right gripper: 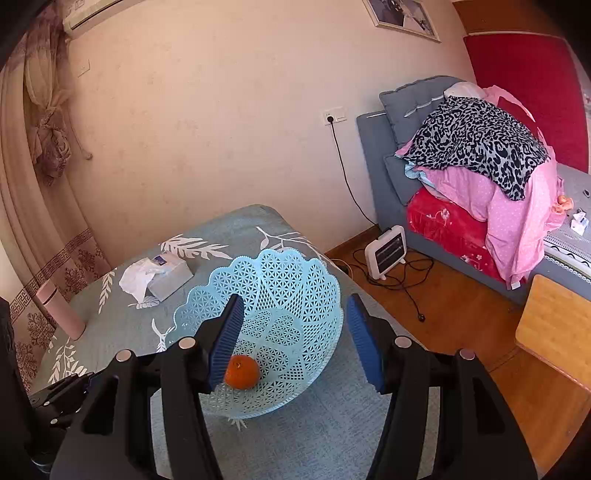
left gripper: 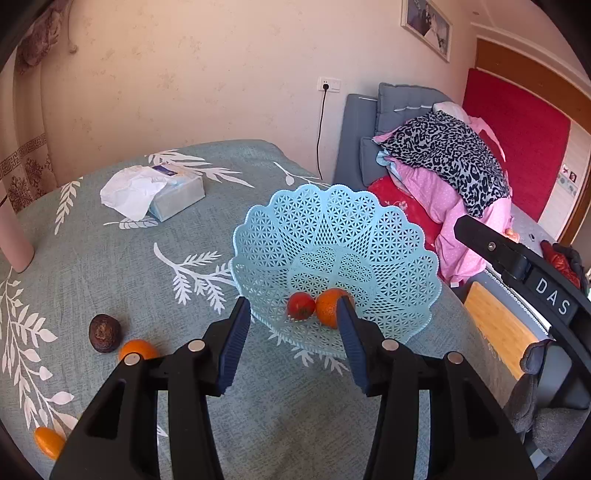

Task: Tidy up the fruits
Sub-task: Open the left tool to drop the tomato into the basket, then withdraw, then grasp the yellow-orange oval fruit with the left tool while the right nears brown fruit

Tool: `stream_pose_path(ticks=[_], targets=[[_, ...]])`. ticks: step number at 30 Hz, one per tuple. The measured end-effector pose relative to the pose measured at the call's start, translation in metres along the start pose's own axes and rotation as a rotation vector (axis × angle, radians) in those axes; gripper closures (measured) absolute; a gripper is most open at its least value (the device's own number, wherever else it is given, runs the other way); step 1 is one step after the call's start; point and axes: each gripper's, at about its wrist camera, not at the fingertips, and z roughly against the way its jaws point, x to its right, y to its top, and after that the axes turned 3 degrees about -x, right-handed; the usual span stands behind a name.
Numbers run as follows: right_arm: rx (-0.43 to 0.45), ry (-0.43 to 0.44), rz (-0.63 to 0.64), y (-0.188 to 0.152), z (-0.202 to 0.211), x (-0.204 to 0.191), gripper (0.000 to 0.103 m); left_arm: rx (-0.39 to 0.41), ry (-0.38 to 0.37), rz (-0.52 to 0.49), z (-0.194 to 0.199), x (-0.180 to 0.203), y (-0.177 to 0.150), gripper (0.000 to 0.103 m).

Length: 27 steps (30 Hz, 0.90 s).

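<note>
Beige wall (right gripper: 221, 110), wood floor (right gripper: 461, 332), grey sofa (right gripper: 376, 155), possibly air-conditioner (right gripper: 88, 14).

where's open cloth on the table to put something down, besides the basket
Widest bare stretch: between the tissue box, the basket and the dark fruit. More bare cloth lies in front of the basket under the open left gripper. The near-left corner is crowded: the dark fruit and two oranges.

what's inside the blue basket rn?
In the blue basket, the left wrist view shows a red tomato touching an orange. The left tongs cover the orange's right edge. The right wrist view shows only the orange.
</note>
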Motion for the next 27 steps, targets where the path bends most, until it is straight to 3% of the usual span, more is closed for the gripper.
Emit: stream_pose_path(ticks=[9, 15, 19, 27], targets=[[-0.008, 0.032, 0.041, -0.008, 0.001, -0.019, 0.044, 0.041, 0.068, 0.079, 0.035, -0.042, -0.006, 0.046], [-0.025, 0.051, 0.068, -0.016, -0.001, -0.031, 0.044, 0.057, 0.185, 0.116, 0.058, -0.072, -0.019, 0.035], [-0.033, 0.076, 0.095, -0.023, 0.0, -0.041, 0.044, 0.059, 0.26, 0.14, 0.073, -0.091, -0.031, 0.035], [-0.066, 0.116, 0.152, -0.039, -0.002, -0.064, 0.044, 0.048, 0.337, 0.231, 0.099, -0.138, -0.064, 0.035]])
